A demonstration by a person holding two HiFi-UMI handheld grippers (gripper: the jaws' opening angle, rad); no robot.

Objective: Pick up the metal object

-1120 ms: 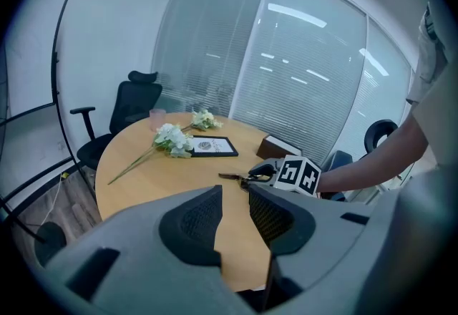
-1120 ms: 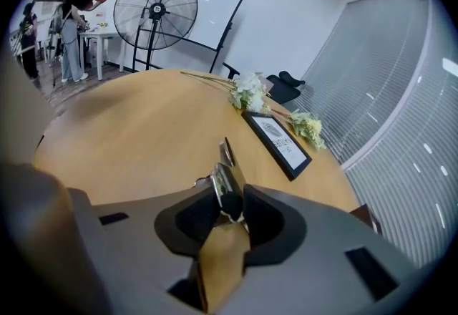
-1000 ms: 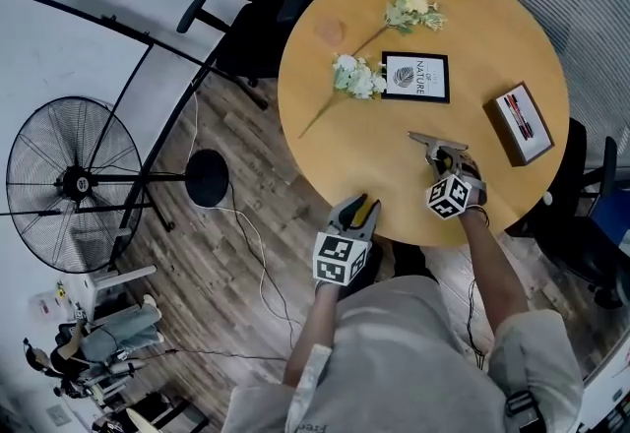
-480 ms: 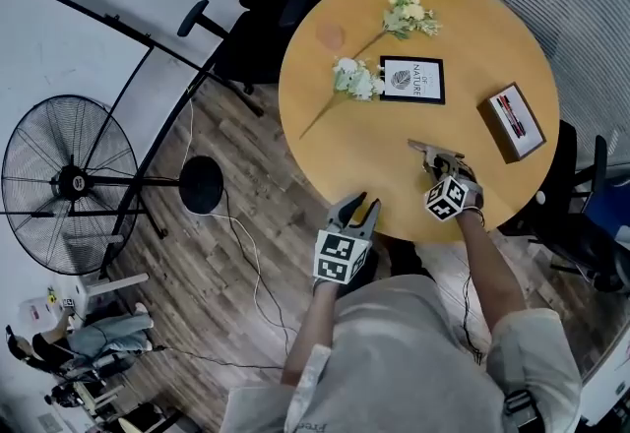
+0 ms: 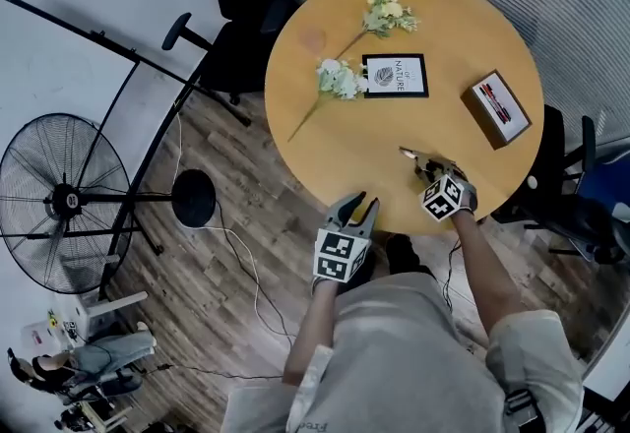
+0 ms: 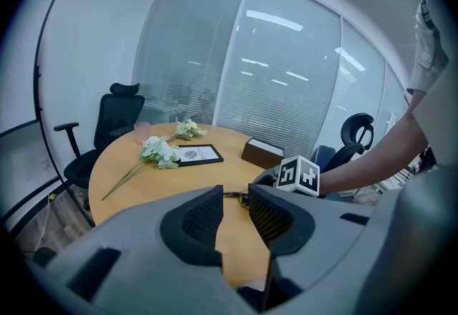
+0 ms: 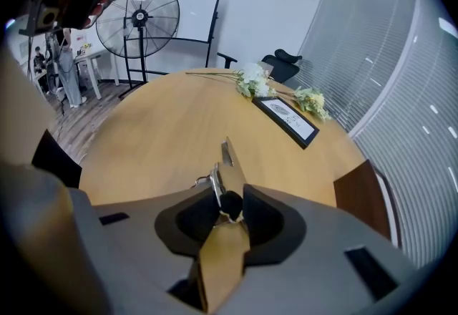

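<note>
Right gripper view is showing the right hand-held gripper (image 7: 230, 200) clamping its pads on the metal object (image 7: 227, 163), a flat, shiny, thin piece with a small wire ring at its side. The tip is sticking out past the jaws over the desk (image 7: 157, 127). Head view is placing the object (image 5: 411, 154) near the desk's front edge, ahead of the right hand-held gripper (image 5: 427, 167). Whether it is resting on the wood or already hanging clear, I cannot tell.

The left hand-held gripper (image 6: 235, 206) is idling off the desk edge, pads a little apart, nothing between them.

Handling judgement: the object is looking stiff, light and slick, with polished faces likely sliding under rubber pads. Being flat, it is probably pivoting easily if pinched at one end. The best hold is seeming to be across the flat faces near the middle, by the ring, not at the narrow tip.
</note>
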